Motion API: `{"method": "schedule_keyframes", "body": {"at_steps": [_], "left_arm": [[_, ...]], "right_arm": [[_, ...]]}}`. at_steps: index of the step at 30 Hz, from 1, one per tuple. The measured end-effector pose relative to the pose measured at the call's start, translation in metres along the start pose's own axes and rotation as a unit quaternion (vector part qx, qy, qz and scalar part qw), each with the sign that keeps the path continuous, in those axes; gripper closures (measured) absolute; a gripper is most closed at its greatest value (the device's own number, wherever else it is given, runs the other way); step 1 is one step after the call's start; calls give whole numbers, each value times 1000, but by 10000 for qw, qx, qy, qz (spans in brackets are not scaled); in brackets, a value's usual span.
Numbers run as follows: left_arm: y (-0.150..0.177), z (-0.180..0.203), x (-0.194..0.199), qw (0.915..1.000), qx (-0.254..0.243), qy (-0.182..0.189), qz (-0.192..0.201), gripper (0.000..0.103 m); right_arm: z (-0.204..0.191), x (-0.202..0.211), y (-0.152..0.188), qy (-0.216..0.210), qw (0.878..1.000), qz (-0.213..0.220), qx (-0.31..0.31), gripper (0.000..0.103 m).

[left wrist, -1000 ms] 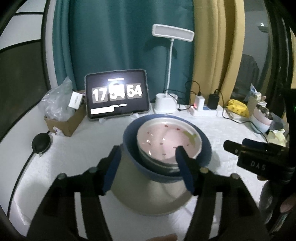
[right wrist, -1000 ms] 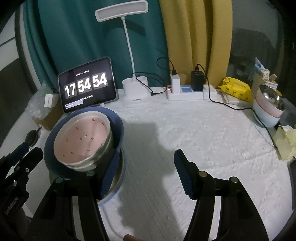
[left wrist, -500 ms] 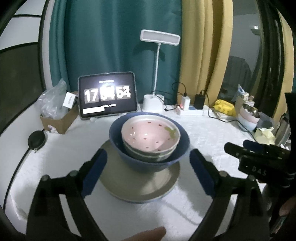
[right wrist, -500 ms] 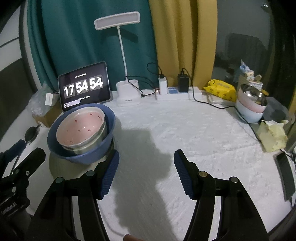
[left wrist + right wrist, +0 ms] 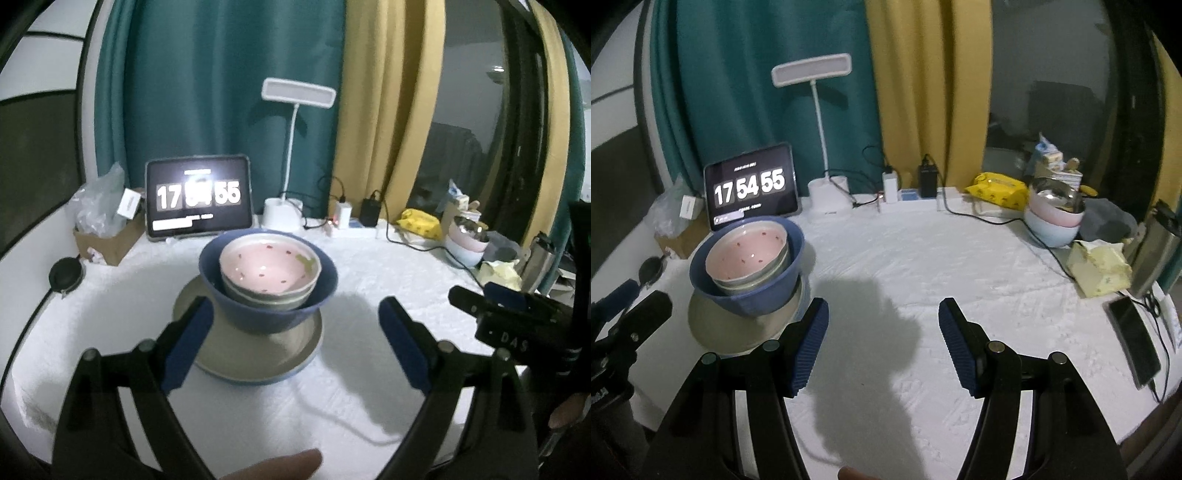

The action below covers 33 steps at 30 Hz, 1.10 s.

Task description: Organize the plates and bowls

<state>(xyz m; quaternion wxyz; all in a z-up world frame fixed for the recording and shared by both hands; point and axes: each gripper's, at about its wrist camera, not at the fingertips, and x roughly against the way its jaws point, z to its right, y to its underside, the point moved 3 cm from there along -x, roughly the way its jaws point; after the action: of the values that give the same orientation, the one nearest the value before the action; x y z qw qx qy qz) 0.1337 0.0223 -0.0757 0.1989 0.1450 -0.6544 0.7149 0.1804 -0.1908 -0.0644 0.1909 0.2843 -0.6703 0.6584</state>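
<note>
A beige plate lies on the white table with a blue bowl on it. A grey-green bowl and a pink-lined bowl are nested inside the blue one. My left gripper is open, just short of the stack, with nothing between its fingers. My right gripper is also open and empty over bare cloth. In its view the plate and blue bowl sit to the left. Each gripper shows at the edge of the other's view.
At the back stand a tablet clock, a desk lamp, a cardboard box and a power strip with cables. On the right are stacked pastel bowls, a tissue pack, a phone and a metal bottle.
My left gripper's fingers spread from either side of the blue bowl and it drew back from the stack. My right gripper also drew back, so the stack looks smaller.
</note>
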Motion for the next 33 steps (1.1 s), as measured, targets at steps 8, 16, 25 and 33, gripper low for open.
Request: {"method": "schedule_keyframes", "body": {"at_steps": [8, 16, 25, 33], "left_arm": [[0, 11, 23, 9997, -78, 102, 199, 11], [-6, 25, 48, 9989, -254, 186, 355, 11], [-17, 36, 87, 9962, -422, 113, 749, 11], [-25, 37, 119, 9926, -446, 114, 1123, 11]], "right_arm": [[14, 31, 2, 150, 9995, 264, -80, 38], [21, 66, 2, 235, 9980, 587, -57, 38], [25, 103, -3, 236, 9952, 946, -60, 38], [26, 136, -8, 228, 9917, 1263, -51, 37]]}}
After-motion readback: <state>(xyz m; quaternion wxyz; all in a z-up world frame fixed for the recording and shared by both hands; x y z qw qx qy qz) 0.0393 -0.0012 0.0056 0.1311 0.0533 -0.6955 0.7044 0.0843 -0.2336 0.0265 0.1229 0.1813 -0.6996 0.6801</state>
